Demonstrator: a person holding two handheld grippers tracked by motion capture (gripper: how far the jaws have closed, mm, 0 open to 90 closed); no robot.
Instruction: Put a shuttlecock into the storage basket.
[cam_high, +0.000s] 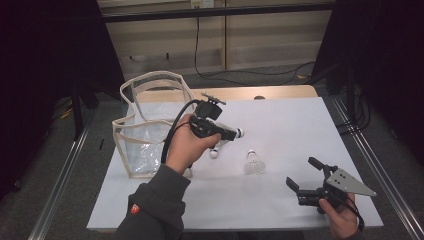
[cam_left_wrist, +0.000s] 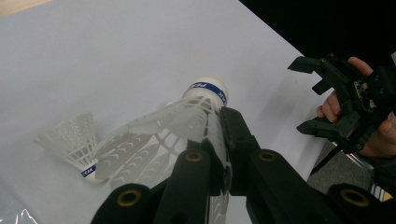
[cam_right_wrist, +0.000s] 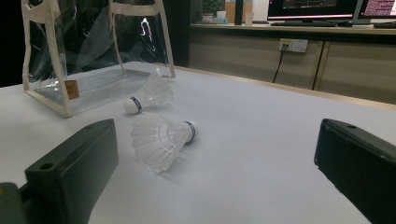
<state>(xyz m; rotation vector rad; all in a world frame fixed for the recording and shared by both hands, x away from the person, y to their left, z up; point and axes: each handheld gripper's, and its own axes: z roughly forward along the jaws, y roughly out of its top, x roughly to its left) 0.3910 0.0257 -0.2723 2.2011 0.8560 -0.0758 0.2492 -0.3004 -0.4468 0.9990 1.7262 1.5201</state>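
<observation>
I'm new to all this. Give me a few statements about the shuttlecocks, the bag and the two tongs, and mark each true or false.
1. The left tongs are clamped on a shuttlecock's feathers. True.
2. The right tongs hold a shuttlecock. False: they are open, holding nothing.
3. Two more shuttlecocks lie on the white table, one nearer the bag, one farther out. True.
4. The clear bag lies flat and folded. False: it stands upright at the table's left side.
5. The held shuttlecock is already inside the bag. False: it is over the table, beside it.
</observation>
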